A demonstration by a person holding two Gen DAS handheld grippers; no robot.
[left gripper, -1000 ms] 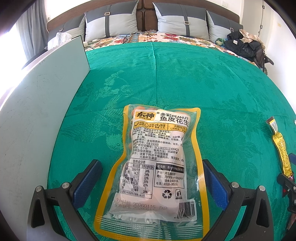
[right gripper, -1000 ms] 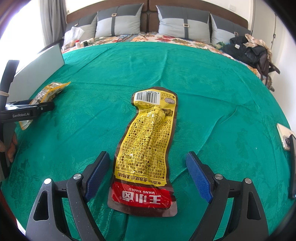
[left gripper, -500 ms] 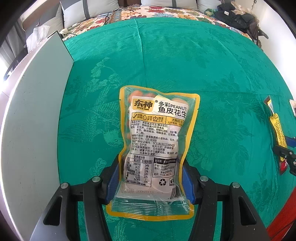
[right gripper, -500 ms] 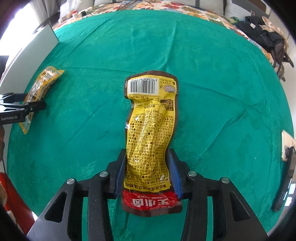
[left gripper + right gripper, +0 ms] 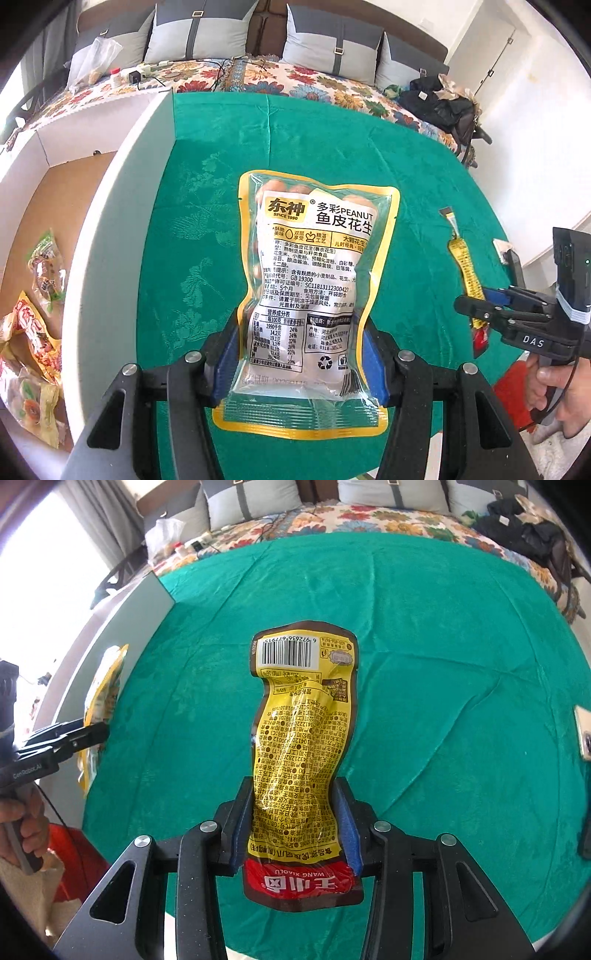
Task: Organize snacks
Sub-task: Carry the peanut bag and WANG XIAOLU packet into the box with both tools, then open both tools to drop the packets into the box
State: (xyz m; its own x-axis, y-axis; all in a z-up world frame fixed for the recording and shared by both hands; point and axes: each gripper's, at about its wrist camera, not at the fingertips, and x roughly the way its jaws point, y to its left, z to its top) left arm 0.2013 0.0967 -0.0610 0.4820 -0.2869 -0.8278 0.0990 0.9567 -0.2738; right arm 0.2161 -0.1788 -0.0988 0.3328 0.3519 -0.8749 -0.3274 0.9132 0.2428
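The left tongs (image 5: 301, 360) clamp a peanut bag (image 5: 314, 295), the right tongs (image 5: 295, 825) a yellow pouch (image 5: 301, 746), each wrapper's lower sides hidden behind the pads.

Clear peanut packet (image 5: 317, 295) with a yellow border, label facing the camera, held off the green cloth (near its left edge). Yellow snack pouch (image 5: 303, 753) with a red bottom band, upright, slightly twisted, above the cloth's middle.

Sunlit bedroom: grey pillows (image 5: 199, 33), floral bedspread (image 5: 303, 83), green cloth (image 5: 424, 627).
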